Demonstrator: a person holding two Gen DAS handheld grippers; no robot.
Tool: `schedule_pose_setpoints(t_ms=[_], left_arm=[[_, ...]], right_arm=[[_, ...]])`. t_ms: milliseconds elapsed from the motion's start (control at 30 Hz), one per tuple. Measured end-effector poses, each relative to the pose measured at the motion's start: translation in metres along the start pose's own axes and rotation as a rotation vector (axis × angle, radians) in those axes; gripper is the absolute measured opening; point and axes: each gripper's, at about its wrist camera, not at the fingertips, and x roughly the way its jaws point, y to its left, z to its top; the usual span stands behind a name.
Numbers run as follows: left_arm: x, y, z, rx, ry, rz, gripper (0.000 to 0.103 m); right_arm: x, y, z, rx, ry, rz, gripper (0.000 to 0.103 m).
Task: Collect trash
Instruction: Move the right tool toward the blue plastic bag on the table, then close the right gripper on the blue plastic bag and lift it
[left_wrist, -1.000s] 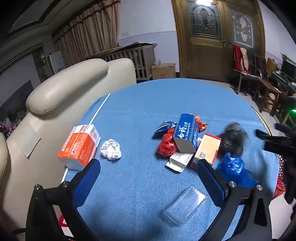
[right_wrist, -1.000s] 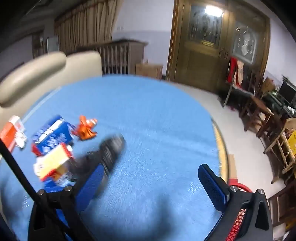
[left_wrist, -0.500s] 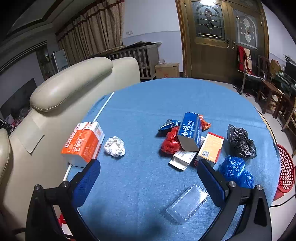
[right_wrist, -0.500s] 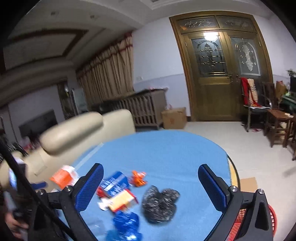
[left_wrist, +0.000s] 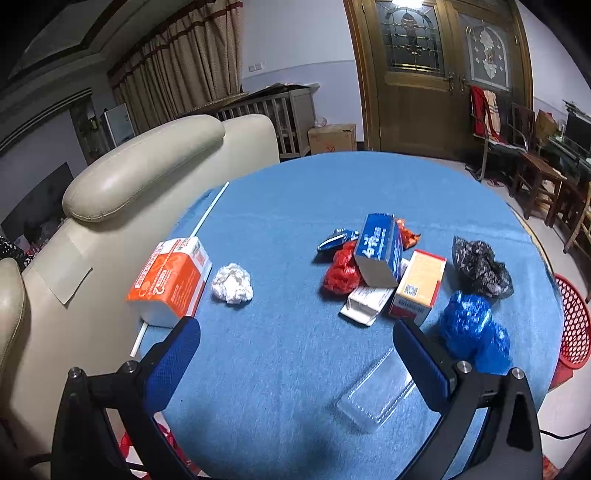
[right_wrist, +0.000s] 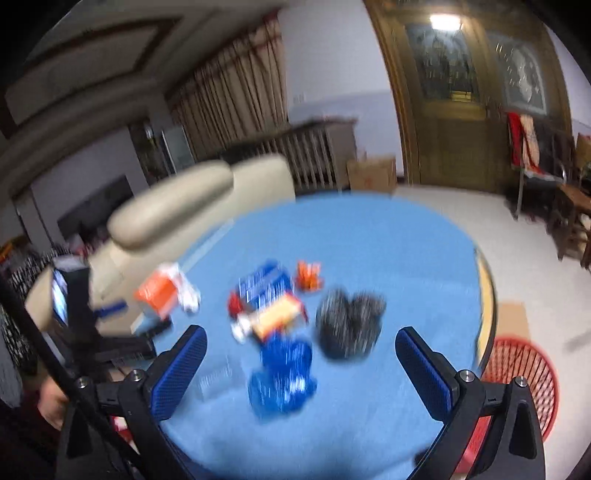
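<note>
Step in hand: judging by the spread jaws and the litter left on the tabletop (left_wrist: 295, 206), neither gripper has picked its next piece.
Left gripper (left_wrist: 295, 350): released, empty, hovering over the near edge and looking across the tabletop.
Right gripper (right_wrist: 301, 360): released, empty, raised above the near right edge; its view is blurred, so fine detail is lost.
Trash, centre: a blue box (left_wrist: 380, 254) leans on a red wrapper (left_wrist: 341, 273); an orange box (left_wrist: 419, 286) and a white carton (left_wrist: 367, 301) lie just beside it.
Trash, right edge: a black bag (left_wrist: 480, 267) sits by the rim, with a blue bag (left_wrist: 471, 330) nearer the near edge.
Trash, near edge: a clear tray (left_wrist: 376, 395) lies flat between the left fingers.
Trash, left edge: a tissue pack (left_wrist: 170, 284) rests by the rim, with a paper ball (left_wrist: 232, 284) just beside it and a white stick (left_wrist: 208, 212) along the rim.
Bin: a red basket (right_wrist: 517, 373) stands on the floor off the right edge.
How to do it well: I would send the right gripper to the black or blue bag, nearest the basket. Come down from above, close on a bunched fold, lift clear of the rim before swinging over. The clear tray is flat and slippery, so it needs a grip on an edge.
</note>
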Motion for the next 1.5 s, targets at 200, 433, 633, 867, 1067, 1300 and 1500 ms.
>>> schedule_pose_setpoints(t_ms=[200,433,633,867,1067,1300,1500], left_arm=[[-0.009,0.004,-0.007,-0.01,-0.005,0.016,0.103],[-0.019,-0.002,-0.012,0.008,-0.024,0.015,0.103],[-0.017,-0.008,-0.014,0.023,-0.014,0.008,0.103],[-0.011,-0.014,-0.019,0.036,0.013,0.007,0.103],[-0.018,-0.014,-0.02,0.038,0.001,0.014,0.103],[-0.028,-0.012,-0.024,0.041,-0.015,0.025,0.103],[-0.032,-0.015,-0.026,0.053,-0.021,0.034,0.103]], right_arm=[[0.02,0.013,-0.021,-0.038,0.062,-0.027,0.103],[0.023,0.026,-0.024,-0.065,0.069,-0.081,0.103],[0.032,0.022,-0.027,-0.054,0.102,-0.137,0.103],[0.04,0.021,-0.03,-0.062,0.124,-0.172,0.103],[0.038,0.023,-0.031,-0.064,0.122,-0.186,0.103],[0.027,0.026,-0.033,-0.066,0.101,-0.196,0.103],[0.021,0.026,-0.036,-0.07,0.09,-0.203,0.103]])
